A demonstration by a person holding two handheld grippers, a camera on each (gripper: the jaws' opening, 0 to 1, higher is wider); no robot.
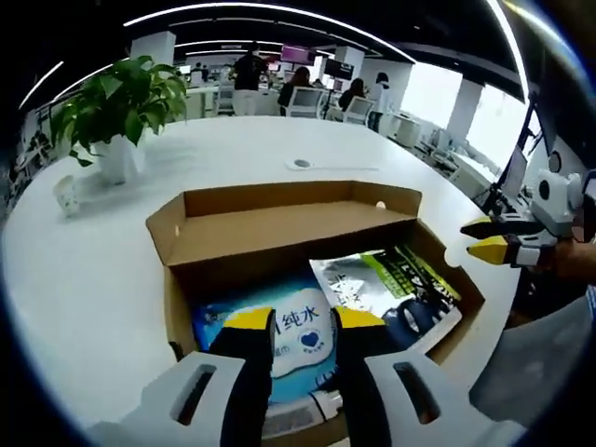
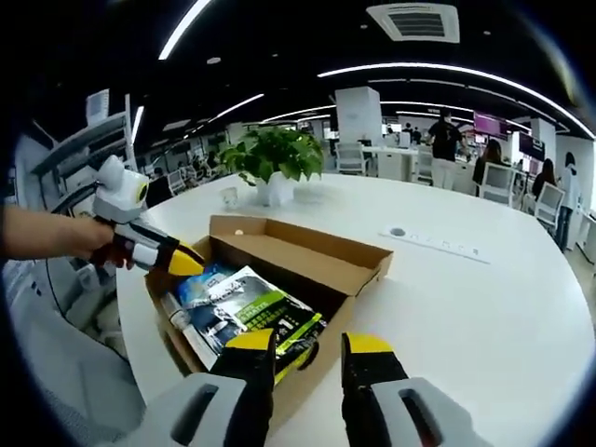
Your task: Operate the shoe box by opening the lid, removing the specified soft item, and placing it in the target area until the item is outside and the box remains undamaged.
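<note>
While the shoe box (image 1: 279,233) is sitting open on the white surface (image 1: 93,270) near a potted plant (image 1: 121,112), we are holding the left gripper (image 1: 304,321) over the blue soft pack (image 1: 298,340) inside, jaws spread. We are keeping the right gripper (image 2: 309,346) at the box's near wall, jaws also spread, pinching nothing

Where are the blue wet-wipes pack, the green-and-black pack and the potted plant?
blue wet-wipes pack (image 1: 296,337), left gripper view, front face between the fingers.
green-and-black pack (image 2: 250,311), right gripper view, printed top face.
potted plant (image 1: 124,101), left gripper view, its leaves.
</note>
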